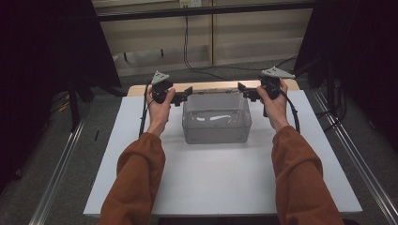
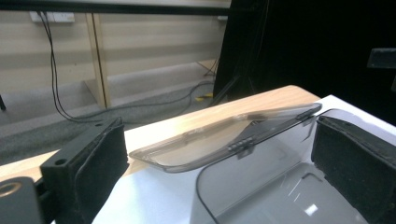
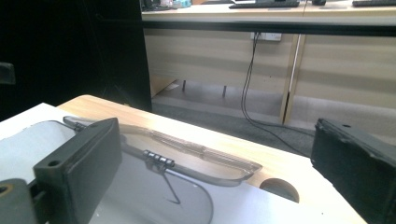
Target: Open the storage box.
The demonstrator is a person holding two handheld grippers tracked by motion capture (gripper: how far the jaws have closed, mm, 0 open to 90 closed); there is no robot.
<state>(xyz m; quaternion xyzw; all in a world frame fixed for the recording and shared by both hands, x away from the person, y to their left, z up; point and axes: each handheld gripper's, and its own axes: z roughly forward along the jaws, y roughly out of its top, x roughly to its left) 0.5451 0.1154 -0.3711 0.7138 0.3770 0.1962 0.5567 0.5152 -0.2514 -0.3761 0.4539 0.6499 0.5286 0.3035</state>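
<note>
dim, soft frames; dark corners, faint glare on plastic.

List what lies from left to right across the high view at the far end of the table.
Left hand → left gripper → clear plastic box with its lid behind it → right gripper → right hand.

No writing, label, brand, number or sign can be read in any of the views; nothing legible is carried by the clear plastic box (image 1: 216, 118), its lid (image 2: 219, 135) or the bench (image 1: 220, 178).
</note>
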